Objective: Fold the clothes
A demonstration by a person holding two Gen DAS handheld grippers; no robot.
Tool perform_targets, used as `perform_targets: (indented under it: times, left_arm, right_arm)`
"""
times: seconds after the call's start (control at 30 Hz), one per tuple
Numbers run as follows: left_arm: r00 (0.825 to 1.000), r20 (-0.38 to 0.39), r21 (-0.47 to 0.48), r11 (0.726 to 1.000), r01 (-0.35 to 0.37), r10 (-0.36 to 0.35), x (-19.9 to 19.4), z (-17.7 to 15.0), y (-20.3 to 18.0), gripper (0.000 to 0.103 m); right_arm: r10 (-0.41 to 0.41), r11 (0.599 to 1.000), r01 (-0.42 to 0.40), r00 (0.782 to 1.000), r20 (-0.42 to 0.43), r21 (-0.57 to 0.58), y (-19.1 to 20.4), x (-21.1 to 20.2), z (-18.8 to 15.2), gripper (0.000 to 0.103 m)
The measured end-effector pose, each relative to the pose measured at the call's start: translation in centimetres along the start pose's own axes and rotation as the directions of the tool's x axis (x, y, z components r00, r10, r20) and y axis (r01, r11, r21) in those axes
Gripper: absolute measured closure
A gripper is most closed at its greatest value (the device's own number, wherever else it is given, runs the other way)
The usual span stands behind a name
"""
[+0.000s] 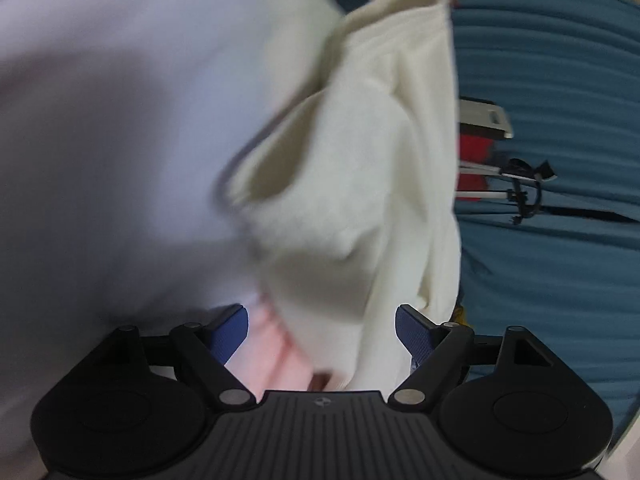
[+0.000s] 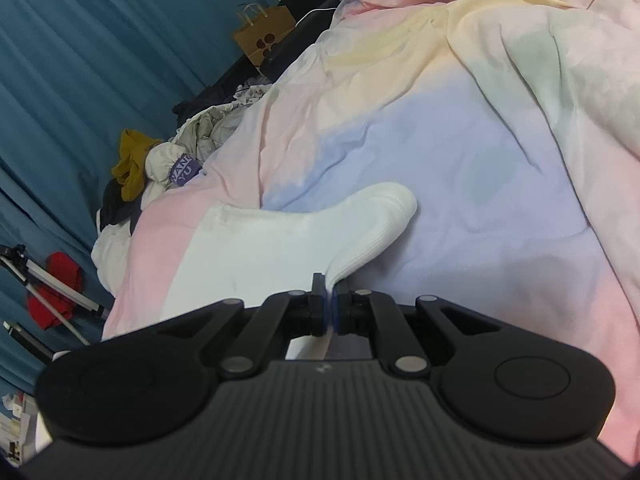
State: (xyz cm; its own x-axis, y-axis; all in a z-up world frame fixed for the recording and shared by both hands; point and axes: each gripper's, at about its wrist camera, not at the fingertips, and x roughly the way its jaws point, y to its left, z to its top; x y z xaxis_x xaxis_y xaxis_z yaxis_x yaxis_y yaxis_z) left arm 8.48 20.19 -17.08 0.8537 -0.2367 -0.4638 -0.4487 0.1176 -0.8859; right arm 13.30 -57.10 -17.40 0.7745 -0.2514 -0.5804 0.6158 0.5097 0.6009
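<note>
On the bed, left to right: left gripper [image 1: 322, 330] has its jaws spread wide with nothing pinched, cream sock [image 1: 352, 184] hanging or draped just ahead of the fingers [image 1: 230, 334], view heavily blurred. Pastel bedsheet [image 1: 100, 140] fills the left of that view, blue curtain [image 1: 552, 80] the right, a tripod [image 1: 516, 184] and something red beside it.

Right gripper [image 2: 330, 296] is clenched on the cuff end of a white sock [image 2: 304, 236], which lies flat on the sheet [image 2: 460, 152], toe pointing right and away. Cannot tell whether this is the same sock as the one in the left view. At far left of the right view sit an unfolded clothes pile [image 2: 168, 164], a mustard garment [image 2: 132, 168] on top of it, and a paper bag [image 2: 266, 38] farther back.

Step in hand, as I judge it: pairing or folding the sock, with the left gripper coming in for a second hold.

To do it well:
- Keep the right grip steady as the anchor.
- Bring the open left gripper to an edge, not the bulk of the fabric.
- Pinch a single end, cuff or toe, so layers do not bunch.
- Lay the fold flat on the sheet and line up edges before letting go.
- Risk: catching the bedsheet along with the sock.
</note>
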Motion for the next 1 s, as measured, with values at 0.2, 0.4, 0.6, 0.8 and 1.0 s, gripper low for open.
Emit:
perform_targets:
  times: [0.2, 0.4, 0.6, 0.8, 1.0]
  left_arm:
    - [0.993, 0.009, 0.063, 0.991, -0.114, 0.114, 0.6, 1.4, -1.9, 0.092]
    - [0.989, 0.119, 0.204, 0.973, -0.113, 0.090, -5.4, 2.9, -6.8, 0.098]
    - [0.980, 0.171, 0.340, 0.928, -0.151, 0.097, -13.2, 7.7, -12.3, 0.099]
    - [0.990, 0.105, 0.412, 0.903, -0.125, 0.089, -17.2, 9.0, -12.4, 0.098]
    - [0.977, 0.085, 0.452, 0.866, -0.213, 0.197, -17.5, 9.6, -6.9, 0.098]
  right_arm:
    - [0.008, 1.000, -0.008, 1.000, -0.009, -0.019, -0.4, 0.5, -0.1, 0.097]
    - [0.030, 0.997, -0.025, 0.998, -0.062, 0.073, -2.2, 0.7, 0.0, 0.098]
    - [0.050, 0.992, -0.044, 0.998, -0.040, 0.122, -2.4, -0.5, 0.1, 0.098]
    - [0.003, 0.991, -0.015, 0.996, 0.089, 0.133, -2.0, -3.4, 0.4, 0.098]
    - [-0.205, 0.973, 0.203, 0.979, 0.008, 0.108, -2.9, -3.6, -0.3, 0.098]
